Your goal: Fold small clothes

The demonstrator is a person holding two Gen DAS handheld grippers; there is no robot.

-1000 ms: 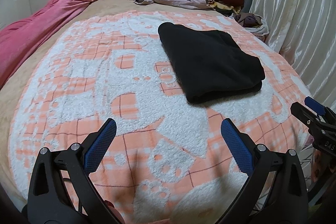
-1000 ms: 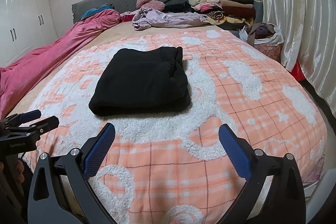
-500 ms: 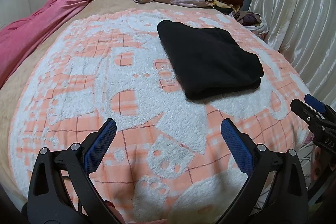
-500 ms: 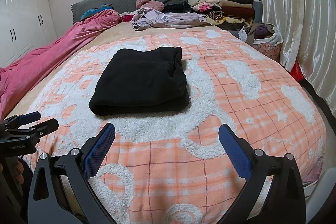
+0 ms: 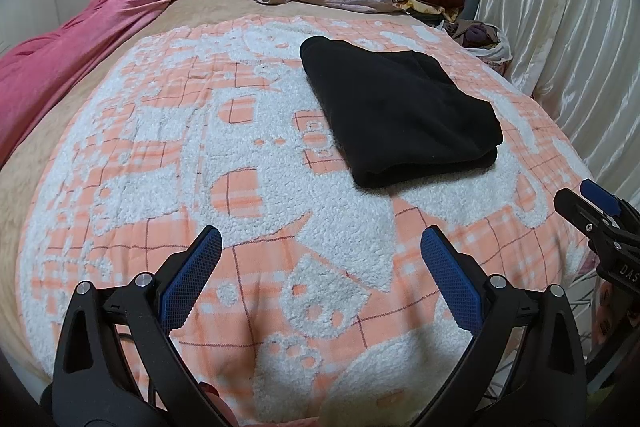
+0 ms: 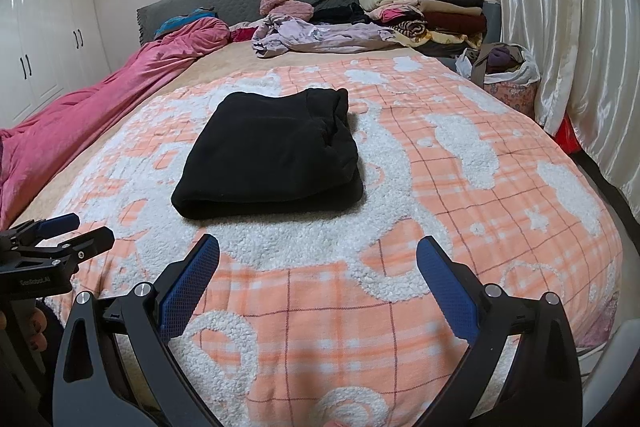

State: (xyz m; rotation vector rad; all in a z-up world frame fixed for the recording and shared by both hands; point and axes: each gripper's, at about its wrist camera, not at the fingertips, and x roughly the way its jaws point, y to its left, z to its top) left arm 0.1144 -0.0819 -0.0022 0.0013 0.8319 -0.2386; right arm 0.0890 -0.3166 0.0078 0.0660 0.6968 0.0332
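Black garment [image 5: 396,119] lies folded in a compact rectangle on the bed's orange-and-white blanket [image 5: 248,163]; this piece looks done. Left gripper [image 5: 320,259] and right gripper [image 6: 318,259] hover low at the near edge, jaws spread wide, holding nothing. Garment sits ahead of both, well apart. Next move likely calls for fetching another piece from the lilac heap [image 6: 320,37] by the headboard.

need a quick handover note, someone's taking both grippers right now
Left gripper: open, empty, above the near part of the blanket.
Right gripper: open, empty, also above the blanket's near part.
Black garment: folded into a compact rectangle, lying on the blanket, untouched by either gripper.
Done: this fold looks finished.
Left: probably move it to the folded stack by the headboard, then take a loose item, such as the lilac garment.
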